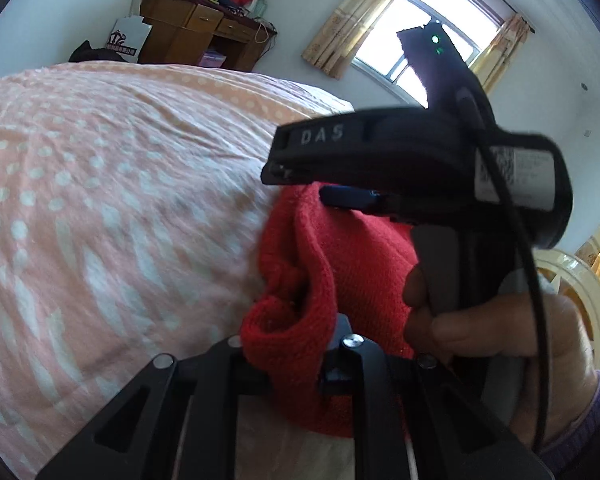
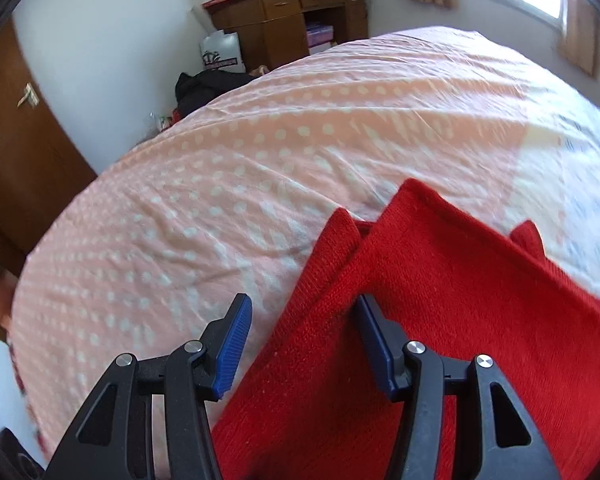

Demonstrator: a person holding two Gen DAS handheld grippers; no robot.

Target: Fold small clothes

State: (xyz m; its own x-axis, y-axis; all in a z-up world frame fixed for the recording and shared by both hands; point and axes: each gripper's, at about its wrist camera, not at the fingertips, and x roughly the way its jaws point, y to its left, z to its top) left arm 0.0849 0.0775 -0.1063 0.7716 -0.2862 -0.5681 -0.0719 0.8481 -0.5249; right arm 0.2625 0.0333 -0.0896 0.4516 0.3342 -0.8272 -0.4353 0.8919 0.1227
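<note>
Red knit garment [image 2: 440, 320] between spread right claw [image 2: 304, 344], bunched fold pinched in left claw [image 1: 296, 344], pink bedspread [image 2: 260, 152]

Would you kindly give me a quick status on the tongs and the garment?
Left tongs shut on red sweater. Right tongs open over its edge. Sweater partly on pink bedspread. Nothing in the way.

One red knitted garment [image 2: 440, 300], one bed [image 2: 220, 160] under a pink dotted cover, two grippers, left [image 1: 296, 344] and right [image 2: 300, 344], one wooden desk [image 2: 288, 20], one white bag [image 2: 222, 54], one window [image 1: 424, 36].
</note>
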